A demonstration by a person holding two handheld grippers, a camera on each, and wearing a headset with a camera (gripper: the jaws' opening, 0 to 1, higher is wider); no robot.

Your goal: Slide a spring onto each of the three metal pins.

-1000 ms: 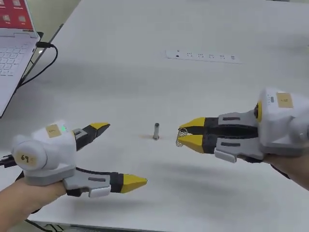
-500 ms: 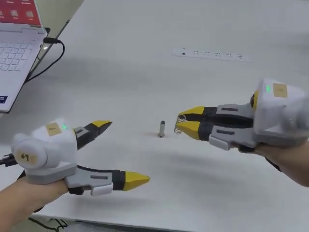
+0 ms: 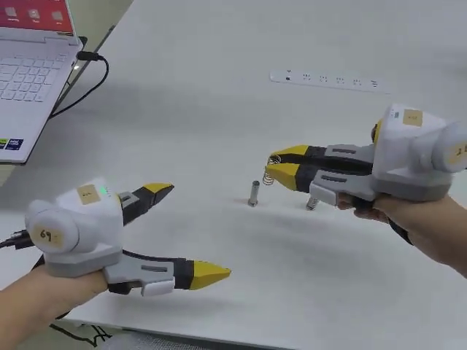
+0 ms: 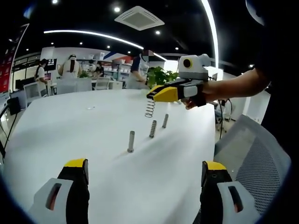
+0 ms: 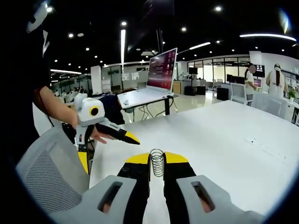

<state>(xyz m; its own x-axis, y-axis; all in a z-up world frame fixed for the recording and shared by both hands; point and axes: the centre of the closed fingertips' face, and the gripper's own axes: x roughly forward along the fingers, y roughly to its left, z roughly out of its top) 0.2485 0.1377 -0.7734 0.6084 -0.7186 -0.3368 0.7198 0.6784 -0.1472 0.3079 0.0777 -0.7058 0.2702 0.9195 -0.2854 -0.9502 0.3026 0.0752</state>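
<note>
The right gripper [image 3: 277, 166], pinching a spring [image 3: 268, 177], now sits higher, at center right above the pin [image 3: 253, 194]. Left gripper [image 3: 191, 232] spread, lower left. White table [image 3: 182, 109]; open office [image 5: 210, 74] beyond.

Coiled spring [image 3: 268, 177] near bare upright pin [image 3: 254, 194]

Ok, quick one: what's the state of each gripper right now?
Left gripper: open, holding nothing.
Right gripper: shut on a spring.
</note>
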